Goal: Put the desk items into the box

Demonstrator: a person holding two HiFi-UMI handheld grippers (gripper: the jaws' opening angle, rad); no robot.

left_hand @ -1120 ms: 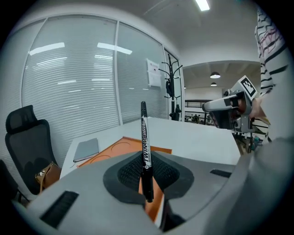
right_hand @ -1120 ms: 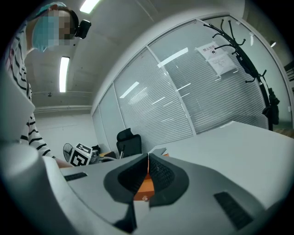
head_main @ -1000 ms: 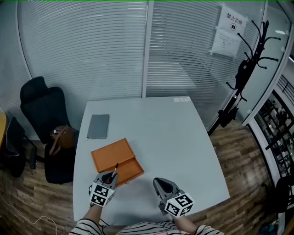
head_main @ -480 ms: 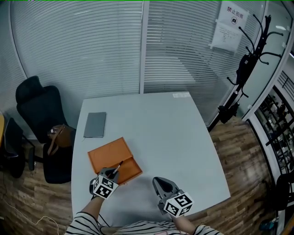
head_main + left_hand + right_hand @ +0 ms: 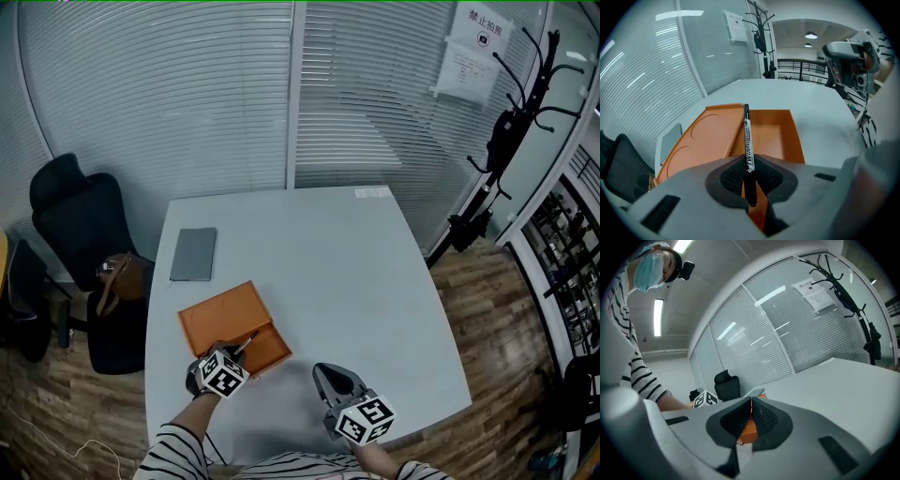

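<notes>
White counter [image 5: 356, 272] carries an open orange box [image 5: 223, 314]. Left gripper [image 5: 749, 185] fingers clench a marker [image 5: 747, 140] pointing over the box; right gripper [image 5: 750, 418] fingers are pressed together, empty, near the box.

Office meeting room. The enclosure is formed by glass partition walls [image 5: 187, 94] fitted with horizontal blinds, one pane carrying a printed notice [image 5: 473, 42], and the floor [image 5: 487, 300] is laid in wood-look planks. Furnishings consist of a plain white table [image 5: 356, 281] bearing a closed grey notebook [image 5: 194, 254], a black swivel chair [image 5: 80, 220] at its far left corner with a brown bag [image 5: 117, 279] beside it, and a black coat stand [image 5: 511, 122] against the glass at right; recessed ceiling lights [image 5: 811, 35] appear in the left gripper view.
</notes>
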